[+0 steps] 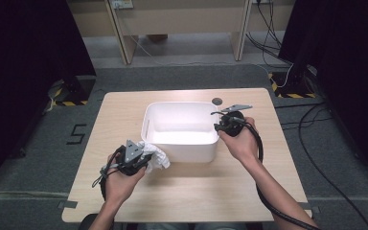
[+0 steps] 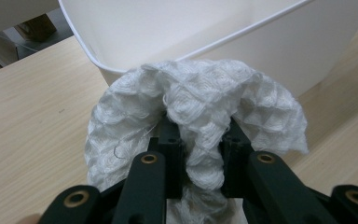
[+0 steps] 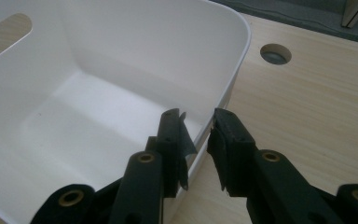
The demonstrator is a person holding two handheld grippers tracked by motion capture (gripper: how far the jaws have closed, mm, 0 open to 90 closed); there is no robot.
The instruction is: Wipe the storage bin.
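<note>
Looking down from the high view, the white bin point(image 1: 181, 130) sits at the middle of the table point(image 1: 187, 191), nearer the far edge, and it appears empty. The left gripper point(image 1: 143, 158) hovers just off the bin's near left corner with a bunched white cloth point(image 1: 158, 155) in its jaws; the cloth is outside the bin, so I judge the pick-up done and the drop into the bin left to do. The right gripper point(image 1: 225, 125) is at the bin's right rim, as if steadying it. From this height the jaws' contact with the rim is too small to make out.

In the left gripper view, the left gripper point(image 2: 199, 140) is nearly closed, pinching a fold of the waffle-weave cloth point(image 2: 200, 102) between its jaws. The cloth billows over the tips and hides them, and its lower end is cut off at the bottom of the picture. The bin's point(image 2: 223, 42) corner rises right behind it.

In the right gripper view, the right gripper point(image 3: 198, 128) straddles the bin's point(image 3: 121, 60) right wall, one jaw inside and one outside. A gap shows on the outer side, so the jaws stand partly apart and do not clamp the rim. A hole in the table point(image 3: 275, 53) lies beyond the bin's far corner. The bin's near edge is cut off.
</note>
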